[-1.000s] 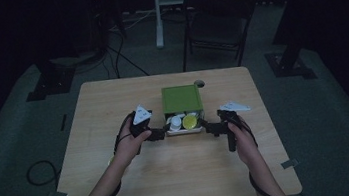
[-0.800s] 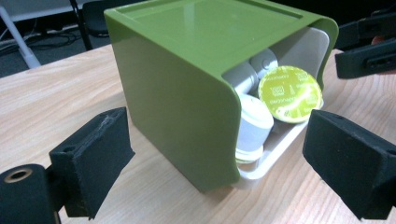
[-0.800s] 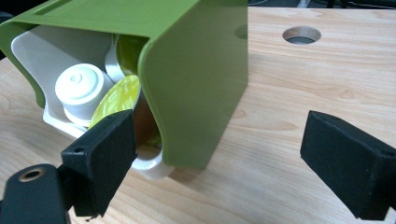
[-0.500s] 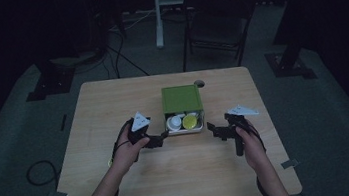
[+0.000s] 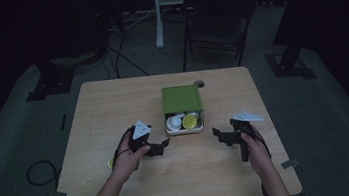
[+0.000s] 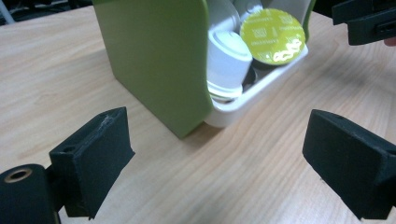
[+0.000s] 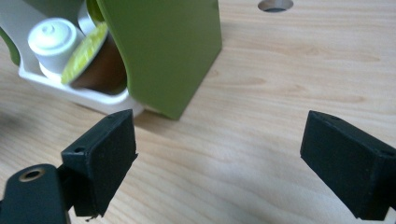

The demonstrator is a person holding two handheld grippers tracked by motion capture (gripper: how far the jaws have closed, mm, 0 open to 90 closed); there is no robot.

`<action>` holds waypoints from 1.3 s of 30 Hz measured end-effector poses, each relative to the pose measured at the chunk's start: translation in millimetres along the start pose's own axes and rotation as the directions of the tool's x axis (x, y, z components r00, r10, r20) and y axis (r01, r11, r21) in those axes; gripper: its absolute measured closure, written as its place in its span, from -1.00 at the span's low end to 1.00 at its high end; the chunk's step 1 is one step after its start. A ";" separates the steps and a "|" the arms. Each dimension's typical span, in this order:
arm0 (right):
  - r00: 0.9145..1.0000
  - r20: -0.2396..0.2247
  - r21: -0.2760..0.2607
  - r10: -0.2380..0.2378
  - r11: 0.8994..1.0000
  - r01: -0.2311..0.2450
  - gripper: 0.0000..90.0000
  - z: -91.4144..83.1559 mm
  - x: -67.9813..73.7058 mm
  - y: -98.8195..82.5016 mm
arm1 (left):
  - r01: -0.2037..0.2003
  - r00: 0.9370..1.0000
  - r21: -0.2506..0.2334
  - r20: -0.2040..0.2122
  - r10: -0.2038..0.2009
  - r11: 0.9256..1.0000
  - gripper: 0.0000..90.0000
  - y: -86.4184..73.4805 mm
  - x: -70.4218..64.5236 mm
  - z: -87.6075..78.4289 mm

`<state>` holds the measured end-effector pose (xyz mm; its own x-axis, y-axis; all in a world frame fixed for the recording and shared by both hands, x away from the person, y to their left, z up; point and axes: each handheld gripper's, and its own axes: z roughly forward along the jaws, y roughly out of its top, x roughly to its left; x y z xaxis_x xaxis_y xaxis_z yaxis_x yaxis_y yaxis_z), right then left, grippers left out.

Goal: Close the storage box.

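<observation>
A green box (image 5: 181, 100) with a white drawer (image 5: 185, 129) stands mid-table; white and yellow-lidded capsules (image 5: 189, 121) lie in the drawer. My left gripper (image 5: 164, 144) rests low on the table, left of the drawer's front, open with nothing between its jaws. My right gripper (image 5: 215, 133) hovers right of the drawer, also open and empty. In the left gripper view the box (image 6: 154, 56) and a yellow-lidded capsule (image 6: 272, 36) lie ahead of the gripper (image 6: 224, 161). The right gripper view shows the box (image 7: 161, 49) and drawer (image 7: 70, 91) beyond the gripper (image 7: 219, 161).
The wooden table (image 5: 113, 110) has a round cable hole (image 5: 199, 83) behind the box. A small yellow-green thing (image 5: 112, 162) lies by my left wrist. A folding chair (image 5: 216, 27) and stands sit on the dark floor beyond the table.
Both grippers have drawn back from the box's sides toward the near edge and sunk lower. The box and its drawer have stayed put.
</observation>
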<state>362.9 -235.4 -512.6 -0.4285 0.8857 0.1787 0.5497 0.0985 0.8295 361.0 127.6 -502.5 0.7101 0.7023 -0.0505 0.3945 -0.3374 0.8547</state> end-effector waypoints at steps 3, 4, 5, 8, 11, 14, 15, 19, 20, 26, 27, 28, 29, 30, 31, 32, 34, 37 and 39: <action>1.000 0.003 0.008 0.008 1.000 -0.008 -0.77 -1.9 -2.1 -5.5 | 0.007 1.000 0.012 -0.002 -0.007 1.000 -0.82 -5.8 -1.2 -0.5; 1.000 0.007 0.010 0.011 1.000 -0.011 -0.77 -2.7 -2.9 -7.2 | 0.009 1.000 0.017 -0.003 -0.009 1.000 -0.82 -7.9 -1.4 -1.0; 1.000 0.009 0.012 0.013 1.000 -0.013 -0.77 -3.9 -3.6 -9.3 | 0.009 1.000 0.017 -0.005 -0.009 1.000 -0.82 -9.0 -1.7 -1.2; 1.000 0.022 0.016 0.008 1.000 -0.009 -0.77 -7.0 -5.6 -13.6 | 0.014 1.000 0.026 -0.002 -0.014 1.000 -0.82 -12.8 -3.1 -2.8; 1.000 0.029 0.017 0.012 1.000 -0.012 -0.77 -11.5 -8.1 -19.0 | 0.014 1.000 0.034 -0.001 -0.014 0.999 -0.81 -15.9 -5.7 -4.9; 0.999 0.033 0.023 0.018 1.000 -0.018 -0.77 -15.1 -9.9 -23.8 | 0.014 1.000 0.038 -0.001 -0.014 0.999 -0.81 -18.2 -8.2 -7.1; 0.999 0.036 0.025 0.017 1.000 -0.018 -0.77 -16.5 -10.6 -25.4 | 0.014 1.000 0.040 -0.005 -0.014 0.999 -0.81 -19.0 -8.9 -8.0; 0.998 0.053 0.029 0.021 0.999 -0.022 -0.77 -23.8 -13.9 -32.6 | 0.018 1.000 0.048 -0.011 -0.017 0.999 -0.82 -22.3 -13.4 -12.1; 0.998 0.057 0.030 0.021 0.999 -0.023 -0.77 -25.3 -14.6 -34.1 | 0.014 1.000 0.051 -0.012 -0.013 0.999 -0.81 -23.1 -14.5 -13.1; 0.997 0.064 0.037 0.032 0.999 -0.034 -0.77 -31.6 -16.8 -41.9 | 0.027 1.000 0.066 -0.007 -0.027 0.997 -0.81 -30.5 -20.7 -17.1; 0.997 0.070 0.038 0.034 0.999 -0.037 -0.77 -32.5 -17.0 -42.9 | 0.026 1.000 0.072 -0.008 -0.025 0.997 -0.81 -31.9 -21.8 -17.9; 0.997 0.073 0.040 0.032 0.999 -0.035 -0.77 -34.9 -17.8 -45.8 | 0.025 1.000 0.070 -0.009 -0.025 0.997 -0.82 -32.7 -22.5 -18.2; 0.997 0.073 0.040 0.032 0.999 -0.035 -0.77 -34.9 -17.8 -45.8 | 0.024 1.000 0.069 -0.009 -0.023 0.997 -0.82 -33.5 -23.4 -18.7; 0.997 0.075 0.042 0.031 0.999 -0.035 -0.77 -36.1 -18.2 -47.3 | 0.023 1.000 0.071 -0.006 -0.023 0.997 -0.82 -34.2 -24.3 -19.2; 0.996 0.083 0.046 0.033 0.998 -0.037 -0.77 -38.2 -19.0 -50.0 | 0.028 1.000 0.074 -0.006 -0.028 0.997 -0.81 -35.6 -25.8 -20.2; 0.996 0.087 0.047 0.034 0.998 -0.038 -0.77 -39.4 -19.5 -51.4 | 0.028 1.000 0.074 -0.006 -0.028 0.997 -0.81 -35.6 -25.8 -20.2; 0.995 0.099 0.049 0.034 0.998 -0.039 -0.77 -41.7 -20.8 -53.9 | 0.030 0.999 0.074 -0.012 -0.029 0.997 -0.82 -37.2 -27.4 -21.1; 0.994 0.105 0.051 0.034 0.998 -0.040 -0.77 -43.7 -22.2 -56.2 | 0.028 0.999 0.082 -0.022 -0.026 0.996 -0.82 -40.6 -29.9 -22.2; 0.993 0.113 0.054 0.035 0.998 -0.041 -0.77 -45.4 -23.5 -58.3 | 0.031 0.999 0.088 -0.022 -0.029 0.996 -0.81 -43.0 -31.6 -22.5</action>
<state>308.4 -282.6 -541.2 -0.3251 0.9342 0.1467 0.6048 0.0861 0.7917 308.4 134.0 -526.1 0.6852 0.7255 -0.0642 0.4662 -0.3692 0.8039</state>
